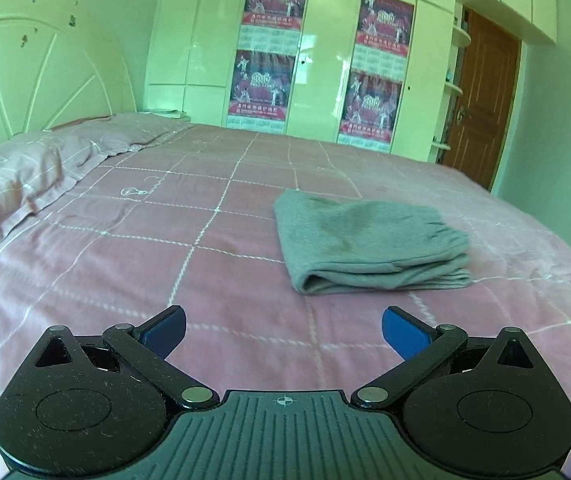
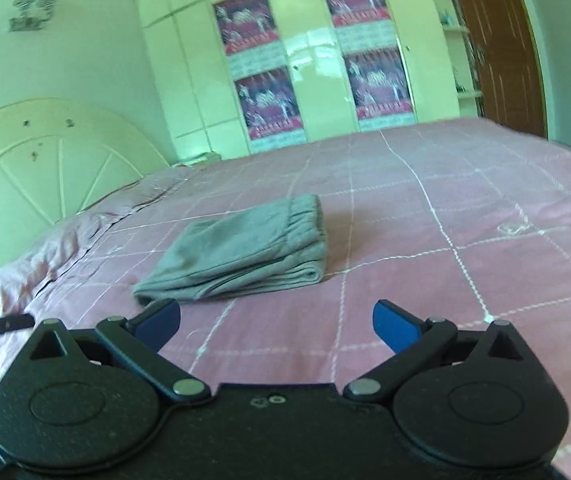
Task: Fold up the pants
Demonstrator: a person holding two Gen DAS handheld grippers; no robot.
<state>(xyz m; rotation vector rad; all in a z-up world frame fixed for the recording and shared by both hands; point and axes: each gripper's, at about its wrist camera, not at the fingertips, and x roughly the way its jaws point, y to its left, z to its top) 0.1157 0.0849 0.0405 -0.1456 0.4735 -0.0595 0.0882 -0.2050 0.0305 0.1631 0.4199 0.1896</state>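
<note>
Grey pants [image 1: 369,246] lie folded into a compact stack on the pink checked bedspread [image 1: 165,264]. In the right wrist view the pants [image 2: 241,254] show their elastic waistband on top, at the far right end. My left gripper [image 1: 283,330] is open, held above the bedspread in front of the pants and to their left, with nothing between its blue pads [image 1: 403,332]. My right gripper [image 2: 276,324] is also open and empty, hovering just short of the pants' near edge. Neither gripper touches the pants.
Pink pillows [image 1: 25,176] lie at the left by the white headboard [image 1: 33,76]. White wardrobes with posters [image 1: 269,52] stand behind the bed. A brown door [image 1: 481,104] is at the far right. A dark object [image 2: 1,325] and a hand show at the right wrist view's left edge.
</note>
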